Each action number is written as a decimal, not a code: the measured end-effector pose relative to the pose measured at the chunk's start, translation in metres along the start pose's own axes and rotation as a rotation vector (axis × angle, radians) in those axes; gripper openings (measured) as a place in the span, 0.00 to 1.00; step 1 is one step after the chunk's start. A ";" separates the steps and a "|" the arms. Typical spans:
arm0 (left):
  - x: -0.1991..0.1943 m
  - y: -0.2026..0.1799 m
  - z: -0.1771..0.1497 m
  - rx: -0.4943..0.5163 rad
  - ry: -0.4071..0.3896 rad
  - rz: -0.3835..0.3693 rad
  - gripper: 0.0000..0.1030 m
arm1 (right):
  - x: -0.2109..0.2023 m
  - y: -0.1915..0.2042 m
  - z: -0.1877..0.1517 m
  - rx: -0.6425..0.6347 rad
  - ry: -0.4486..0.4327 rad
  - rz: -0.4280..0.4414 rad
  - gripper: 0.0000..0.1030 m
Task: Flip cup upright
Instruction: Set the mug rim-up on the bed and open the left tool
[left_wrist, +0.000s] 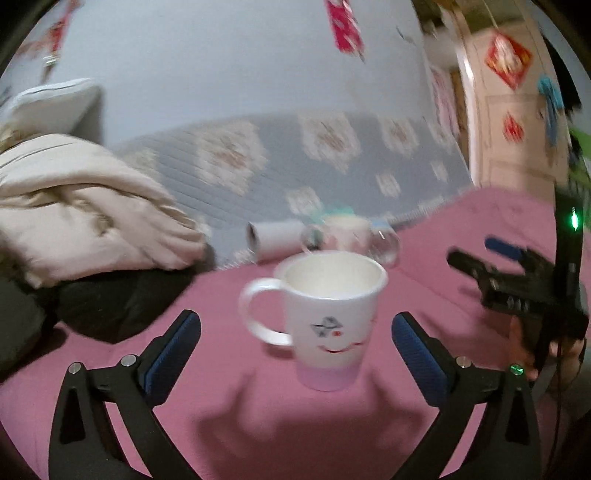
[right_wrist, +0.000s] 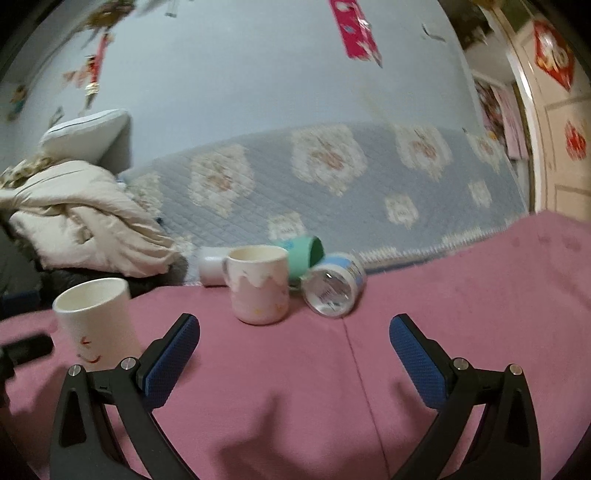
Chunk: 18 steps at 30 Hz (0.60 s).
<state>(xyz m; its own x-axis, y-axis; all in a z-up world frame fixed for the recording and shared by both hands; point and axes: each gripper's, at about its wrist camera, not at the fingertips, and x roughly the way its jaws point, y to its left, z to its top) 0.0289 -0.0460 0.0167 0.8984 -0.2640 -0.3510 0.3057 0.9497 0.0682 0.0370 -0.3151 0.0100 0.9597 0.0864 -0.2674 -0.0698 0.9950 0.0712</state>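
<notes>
A white mug with a smiling face and lilac base (left_wrist: 330, 319) stands upright on the pink cloth (left_wrist: 229, 380), handle to the left. My left gripper (left_wrist: 295, 332) is open, its blue pads on either side of the mug without touching it. The mug also shows at the left of the right wrist view (right_wrist: 96, 321). My right gripper (right_wrist: 294, 334) is open and empty above the pink cloth (right_wrist: 461, 295); it also shows at the right of the left wrist view (left_wrist: 480, 254). A pink-and-white mug (right_wrist: 258, 284) stands upright ahead. A clear cup (right_wrist: 334, 290) and a green cup (right_wrist: 306, 258) lie on their sides.
A white roll (left_wrist: 273, 238) lies behind the cups. A beige jacket (left_wrist: 85, 206) is piled on dark clothing at the left. A blue flowered quilt (right_wrist: 332, 177) covers the surface behind the pink cloth. A door (left_wrist: 517, 129) is at the right.
</notes>
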 end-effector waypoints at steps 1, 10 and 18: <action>-0.008 0.009 0.000 -0.029 -0.039 0.023 1.00 | -0.002 0.003 0.000 -0.011 -0.013 0.014 1.00; -0.025 0.038 -0.009 -0.056 -0.208 0.199 1.00 | -0.013 0.014 0.000 -0.041 -0.061 0.036 1.00; -0.032 0.035 -0.016 -0.054 -0.248 0.242 1.00 | -0.015 0.014 -0.001 -0.050 -0.060 0.035 1.00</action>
<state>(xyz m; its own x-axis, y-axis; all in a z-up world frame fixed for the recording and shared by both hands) 0.0058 -0.0015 0.0151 0.9941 -0.0564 -0.0930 0.0631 0.9955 0.0702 0.0217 -0.3023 0.0141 0.9710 0.1195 -0.2073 -0.1155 0.9928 0.0314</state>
